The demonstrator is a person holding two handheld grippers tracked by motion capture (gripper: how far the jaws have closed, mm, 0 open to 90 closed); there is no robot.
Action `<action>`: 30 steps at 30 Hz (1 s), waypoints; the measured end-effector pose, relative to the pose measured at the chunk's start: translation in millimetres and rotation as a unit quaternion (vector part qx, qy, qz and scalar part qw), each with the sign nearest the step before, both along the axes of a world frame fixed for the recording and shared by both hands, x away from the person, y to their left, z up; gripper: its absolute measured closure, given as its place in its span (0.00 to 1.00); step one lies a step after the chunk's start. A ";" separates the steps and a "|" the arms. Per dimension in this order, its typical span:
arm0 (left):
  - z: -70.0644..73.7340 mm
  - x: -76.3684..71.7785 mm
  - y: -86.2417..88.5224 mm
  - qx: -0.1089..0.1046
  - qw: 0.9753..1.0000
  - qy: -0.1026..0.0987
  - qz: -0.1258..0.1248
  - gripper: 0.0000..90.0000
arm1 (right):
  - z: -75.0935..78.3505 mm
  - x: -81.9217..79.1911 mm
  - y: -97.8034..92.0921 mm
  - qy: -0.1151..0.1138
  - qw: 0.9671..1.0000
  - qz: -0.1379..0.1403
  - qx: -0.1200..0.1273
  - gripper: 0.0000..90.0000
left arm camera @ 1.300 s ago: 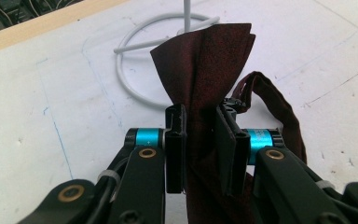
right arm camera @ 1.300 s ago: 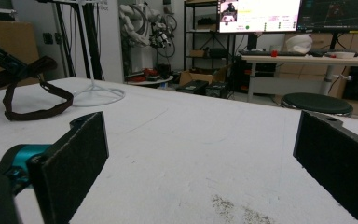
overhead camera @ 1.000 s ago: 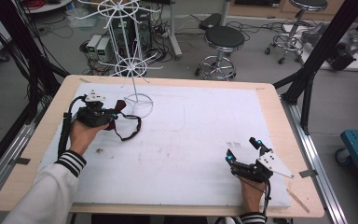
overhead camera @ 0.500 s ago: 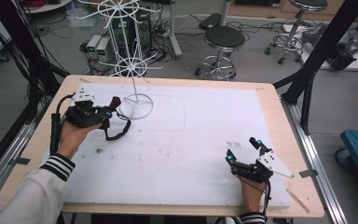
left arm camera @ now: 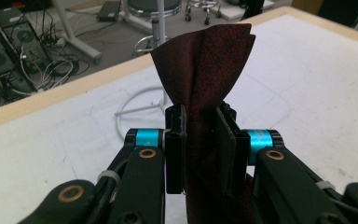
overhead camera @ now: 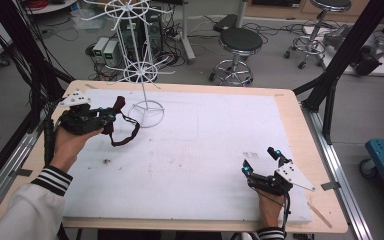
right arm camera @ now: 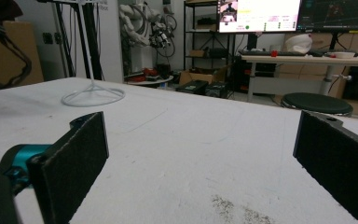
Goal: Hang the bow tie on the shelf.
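So the left hand-held gripper (overhead camera: 111, 116) is clamped on a dark red bow tie (left arm camera: 204, 70), with the fabric bunched up between the jaws and the pleated end fanning out above them. In the high view it's held up over the near-left part of the bench (overhead camera: 220, 150), right by the round base of the white wire rack (overhead camera: 141, 75), and the tie's strap (overhead camera: 125, 135) droops down in a loop below the gripper.

Handling-wise this looks like a light, floppy thing. Soft cloth, no stiffness to speak of, so it'll sag and swing wherever it isn't pinched. Not fragile, probably not slippery either since the weave looks a bit textured. The grip on the bunched middle seems like a solid spot; the dangling strap is the bit that could snag on a rack arm.

The right hand-held gripper (overhead camera: 262, 162) sits low at the near-right of the bench, jaws spread wide apart with nothing between them, well apart from the tie.
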State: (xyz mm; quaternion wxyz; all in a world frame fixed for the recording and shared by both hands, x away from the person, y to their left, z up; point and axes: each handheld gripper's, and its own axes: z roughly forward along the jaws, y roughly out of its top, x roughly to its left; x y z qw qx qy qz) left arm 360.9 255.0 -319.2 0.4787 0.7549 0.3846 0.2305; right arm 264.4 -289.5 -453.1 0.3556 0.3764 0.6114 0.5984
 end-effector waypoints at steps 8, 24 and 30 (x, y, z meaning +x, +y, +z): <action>18.1 -8.4 -1.5 -0.006 1.000 -0.021 -0.006 0.83 | 0.0 0.0 0.1 0.000 1.000 0.000 0.000 0.03; 44.6 -15.3 -8.5 -0.024 0.998 -0.051 -0.023 0.83 | 0.1 0.0 0.1 -0.001 1.000 -0.001 -0.002 0.03; 53.9 -13.6 -12.5 -0.027 0.997 -0.061 -0.026 0.83 | 0.0 0.1 0.1 -0.001 1.000 -0.001 -0.001 0.03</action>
